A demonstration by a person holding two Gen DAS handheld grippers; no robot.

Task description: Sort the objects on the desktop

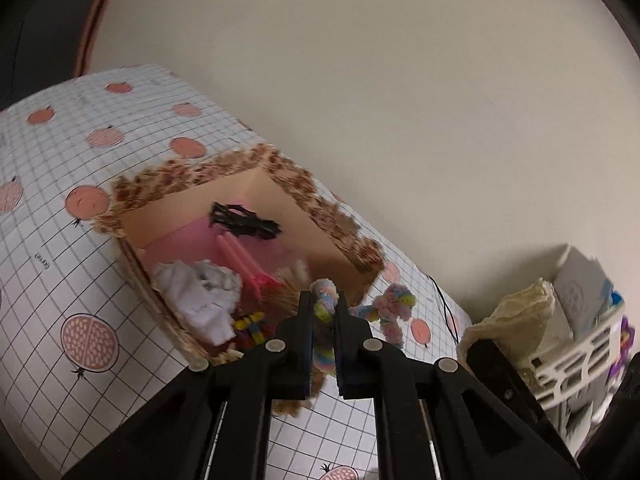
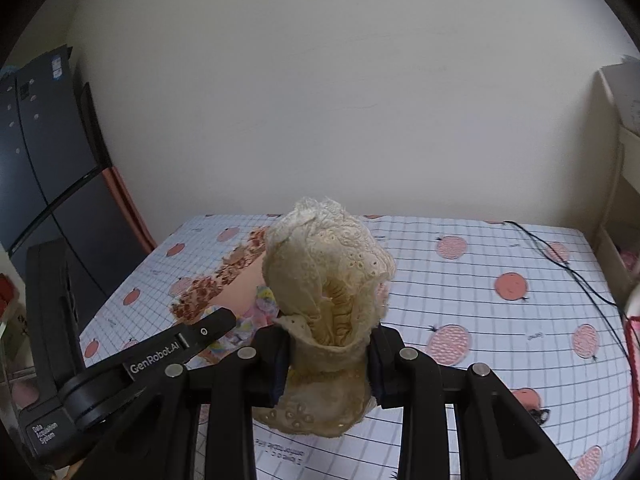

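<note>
A: Grid-patterned cloth with pink fruit prints covers the desk (image 2: 500, 264). What do the left jaws hold?

B: The left gripper (image 1: 323, 300) pinches a pastel pipe-cleaner figure (image 1: 325, 320), the open box (image 1: 248, 216) just beyond.

A: And the right gripper (image 2: 330, 344)?

B: Clamped on a cream lace cloth (image 2: 328, 264), raised above the desk.

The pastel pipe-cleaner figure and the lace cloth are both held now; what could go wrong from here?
The left gripper pinches only a thin part of the pastel pipe-cleaner figure, so it might slip or snag on the box rim. The lace cloth bulges loosely above the right gripper and might catch the black cable.
</note>
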